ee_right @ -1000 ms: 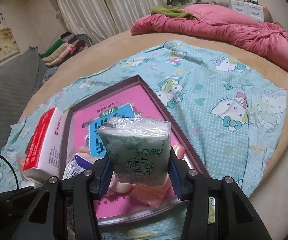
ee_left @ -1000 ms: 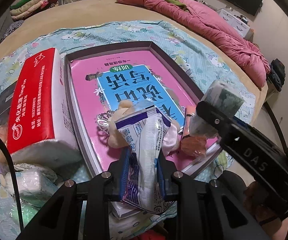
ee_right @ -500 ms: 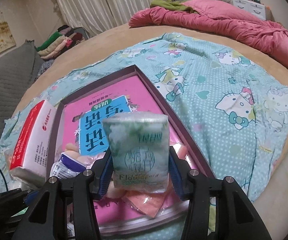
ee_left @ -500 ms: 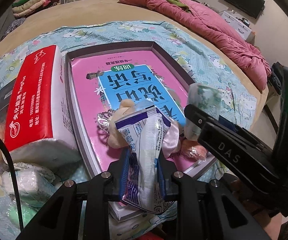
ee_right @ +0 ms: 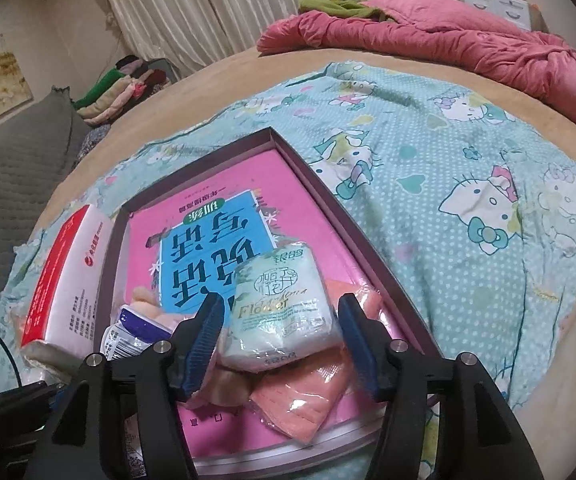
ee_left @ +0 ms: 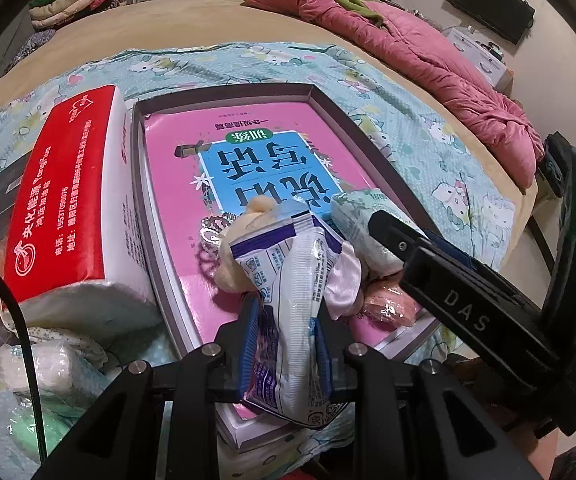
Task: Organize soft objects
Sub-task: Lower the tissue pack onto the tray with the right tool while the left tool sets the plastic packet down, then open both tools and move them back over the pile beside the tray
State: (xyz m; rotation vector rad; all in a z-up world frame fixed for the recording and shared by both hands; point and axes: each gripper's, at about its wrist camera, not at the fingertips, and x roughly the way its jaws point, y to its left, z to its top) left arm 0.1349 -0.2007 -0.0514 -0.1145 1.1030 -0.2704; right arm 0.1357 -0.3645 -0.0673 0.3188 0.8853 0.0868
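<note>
A shallow dark-rimmed tray [ee_left: 368, 136] lined with a pink and blue book cover lies on the cartoon-print sheet. My left gripper [ee_left: 286, 320] is shut on a white and purple packet [ee_left: 288, 280] above the tray's near end. The right gripper [ee_right: 282, 328] has its jaws opening. Between them sits a pale green tissue pack [ee_right: 280, 304], with a gap at each blue pad. It rests on peach packs [ee_right: 308, 396] in the tray's near right corner. A cream plush toy [ee_left: 244, 224] lies beside them.
A red and white tissue pack [ee_left: 68, 200] stands against the tray's left side, with more soft packs [ee_left: 48, 364] and a black box [ee_left: 4, 184] near it. A pink quilt [ee_left: 428, 60] is heaped at the far right. Folded clothes [ee_left: 72, 0] are stacked beyond the bed.
The right gripper came down with the green tissue pack onto the pile in the tray, and its jaws have widened off the pack. The left gripper keeps its hold and place.
</note>
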